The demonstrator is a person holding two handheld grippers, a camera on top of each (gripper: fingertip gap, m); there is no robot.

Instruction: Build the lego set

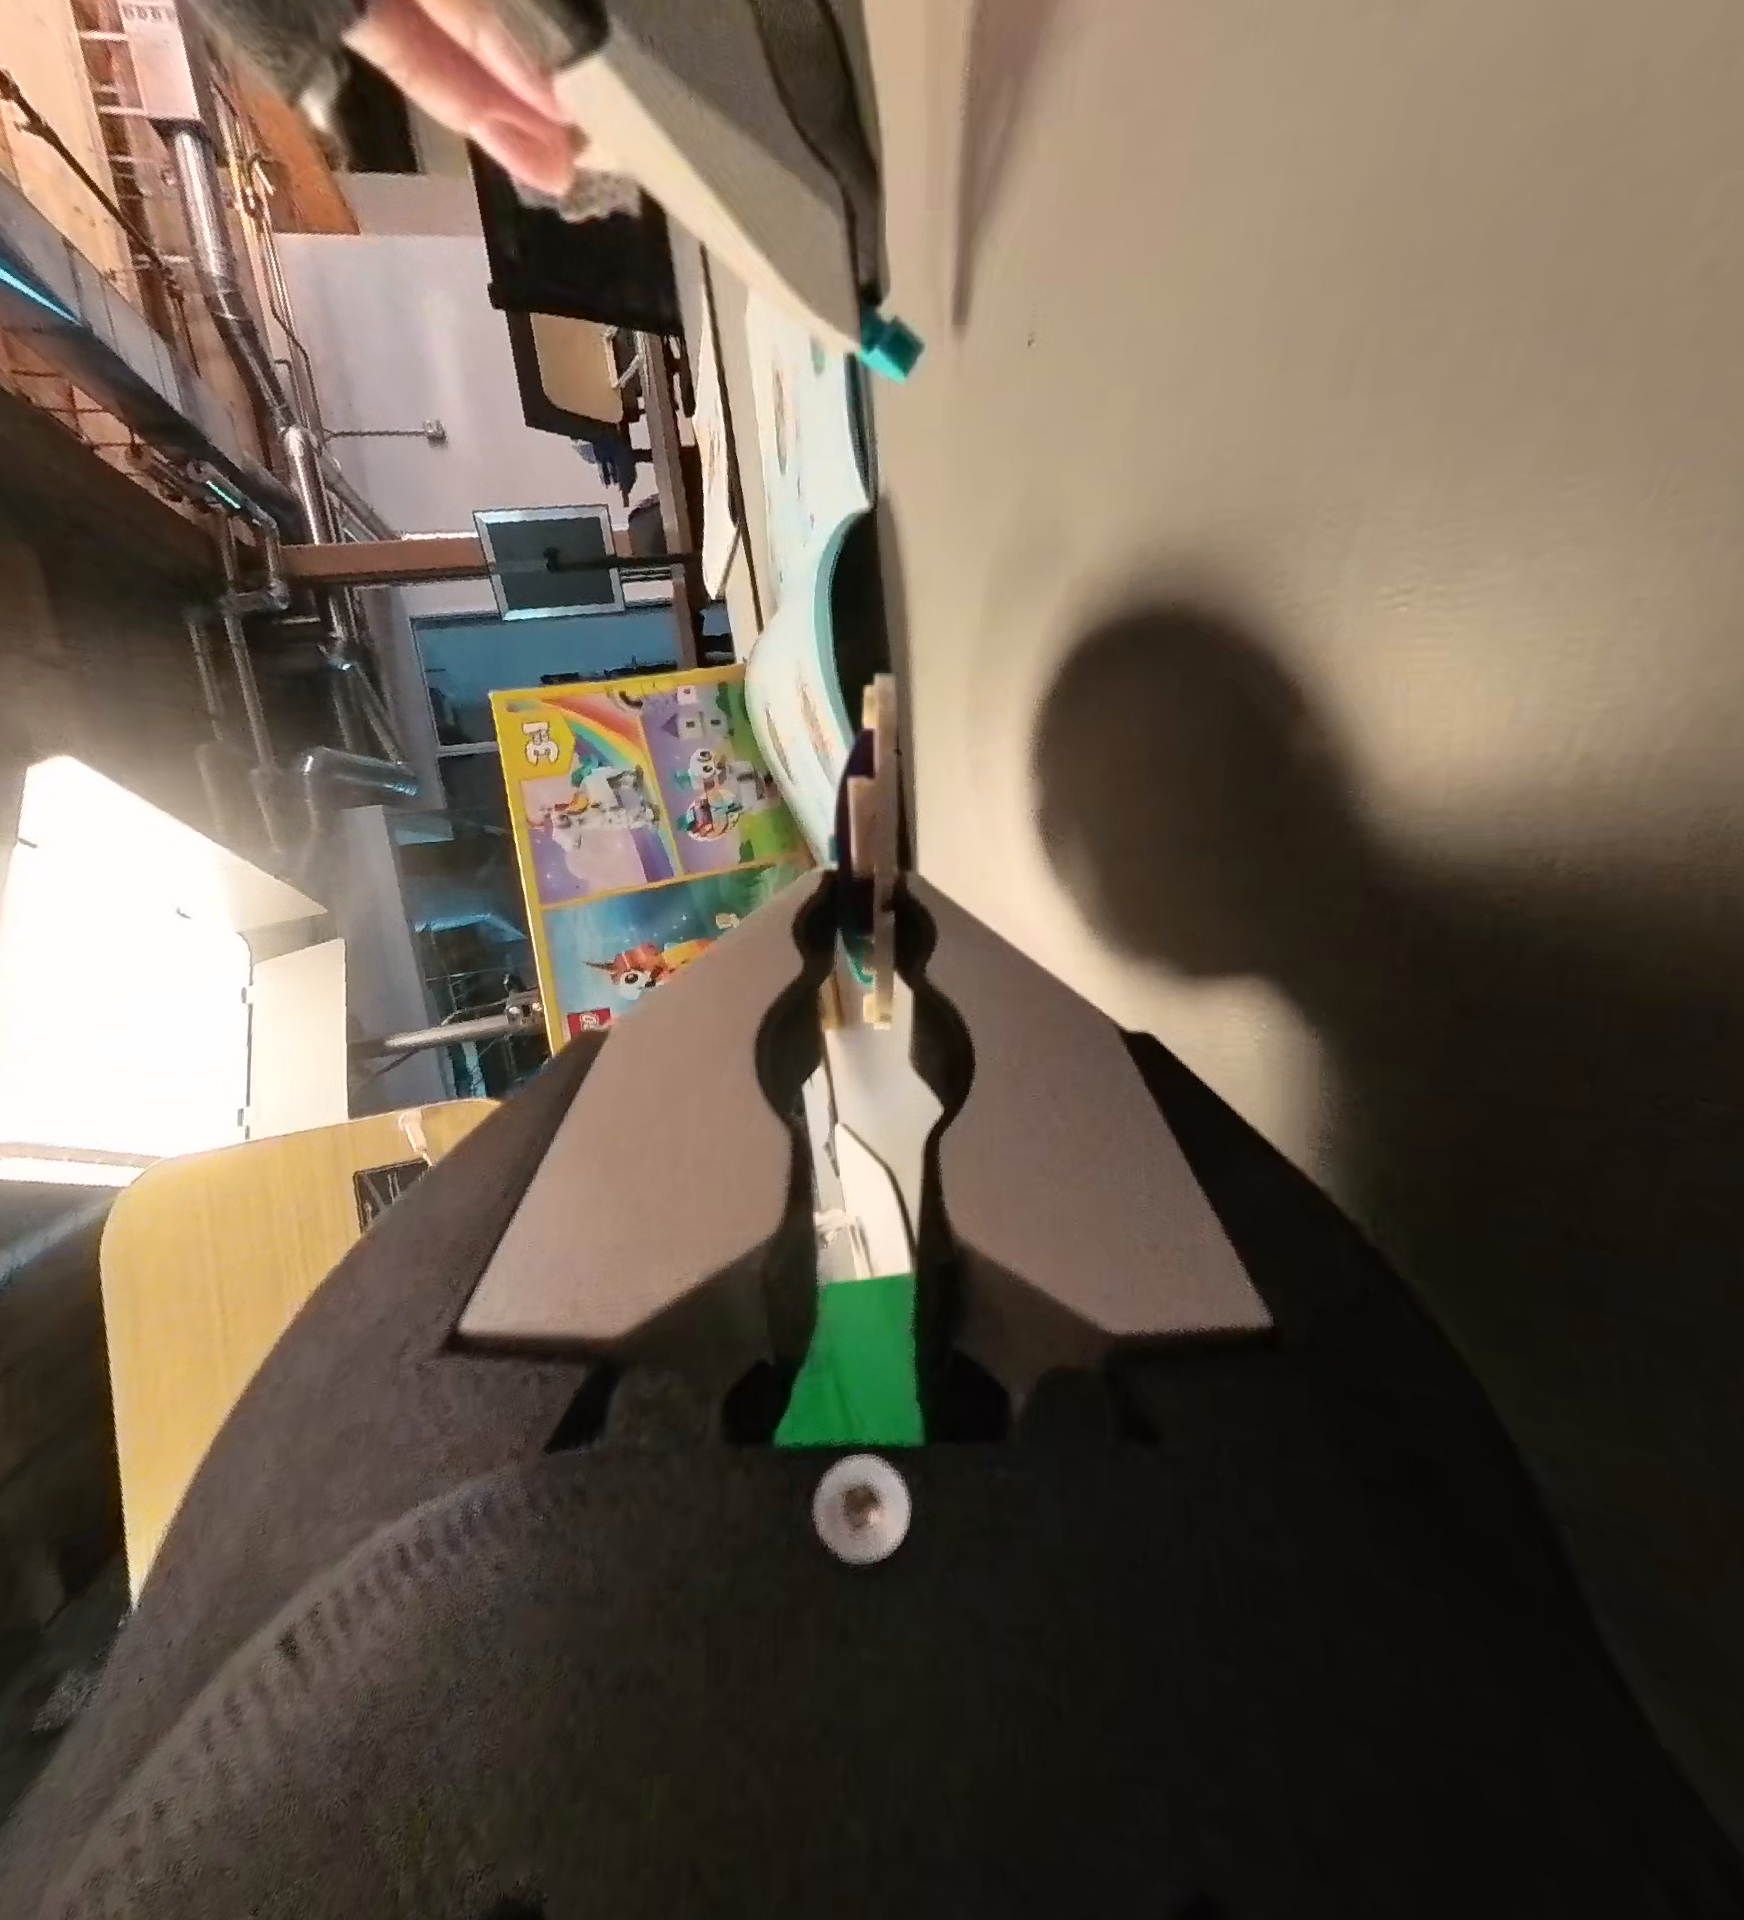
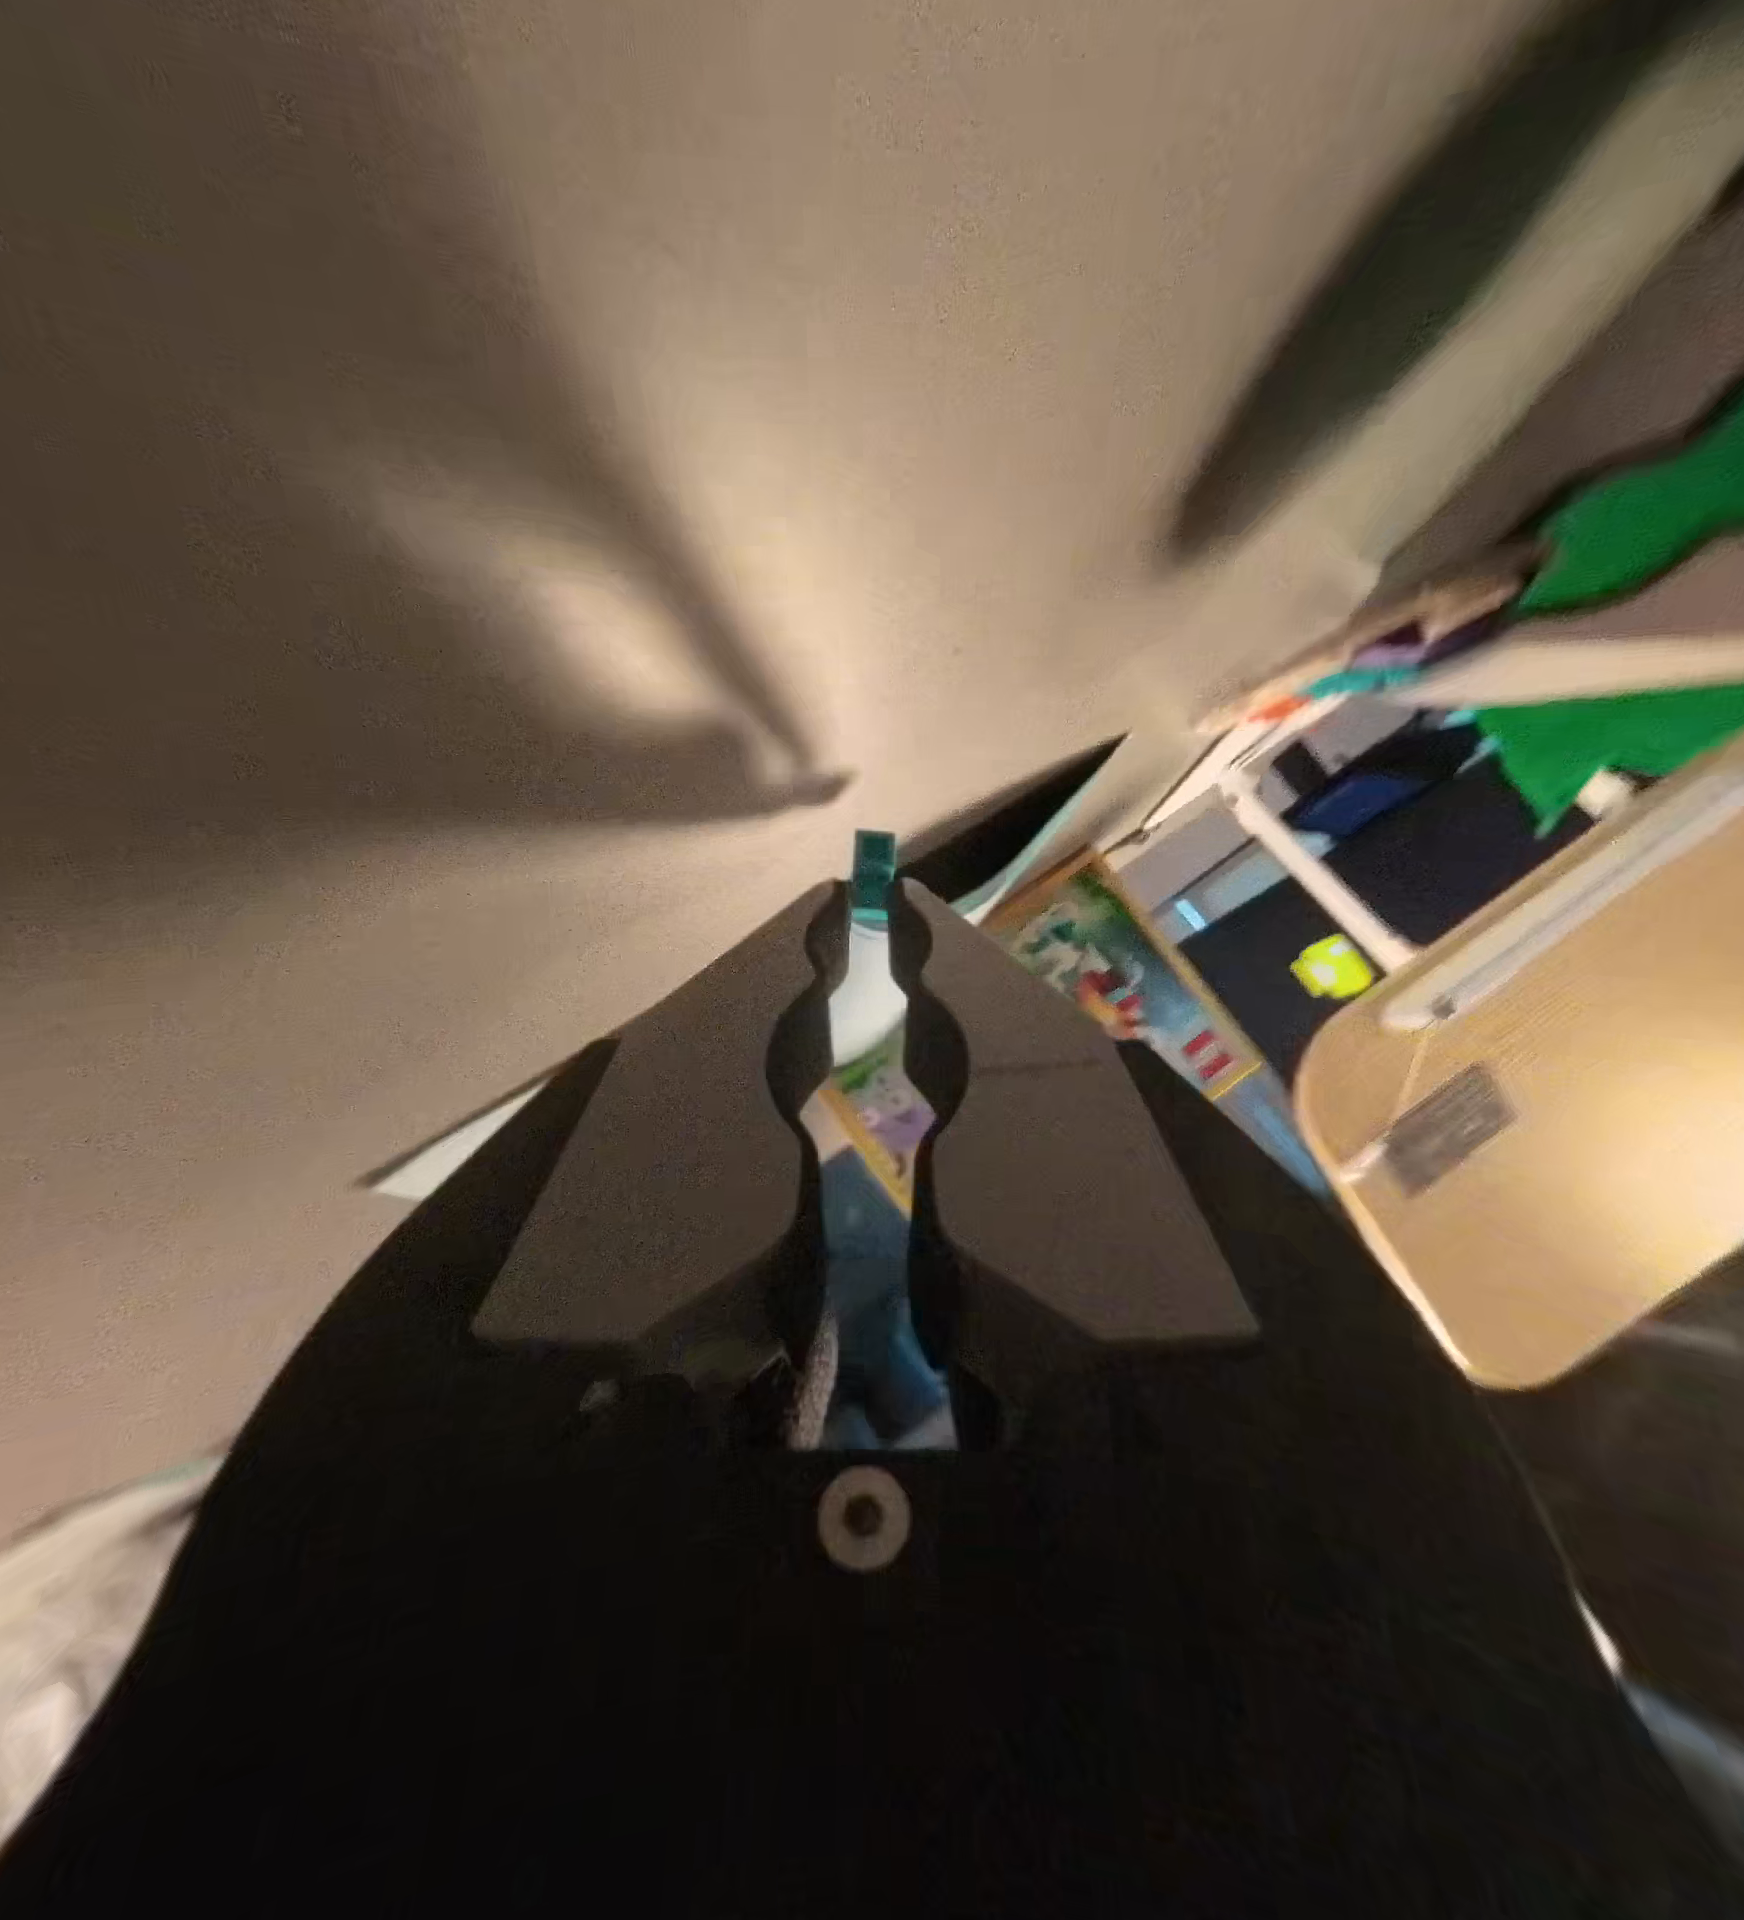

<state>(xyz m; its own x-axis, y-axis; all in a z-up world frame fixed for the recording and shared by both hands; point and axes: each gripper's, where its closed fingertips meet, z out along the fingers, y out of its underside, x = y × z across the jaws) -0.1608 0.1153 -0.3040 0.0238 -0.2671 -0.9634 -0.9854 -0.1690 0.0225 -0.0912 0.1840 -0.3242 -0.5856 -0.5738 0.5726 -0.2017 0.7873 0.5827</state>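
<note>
In the left wrist view my left gripper [image 1: 868, 904] is shut on a small stack of cream and white plates with a dark blue part [image 1: 873, 831], held edge-on close to the pale table [image 1: 1367, 416]. The right gripper [image 1: 873, 312] shows far off at the top, holding a teal brick [image 1: 892, 348]. In the right wrist view my right gripper [image 2: 873, 888] is shut on that teal brick [image 2: 873, 868], just above the table [image 2: 432, 364]. The left gripper shows blurred at the upper right [image 2: 1470, 623] with the stack.
The yellow set box [image 1: 639, 862] stands behind the table, also in the right wrist view [image 2: 1128, 987]. An open instruction booklet [image 1: 795, 499] lies on the table. A wooden chair [image 2: 1574, 1091] stands beside it. A hand [image 1: 494, 94] holds the right gripper. About 11 cm separates my left fingertips from my right.
</note>
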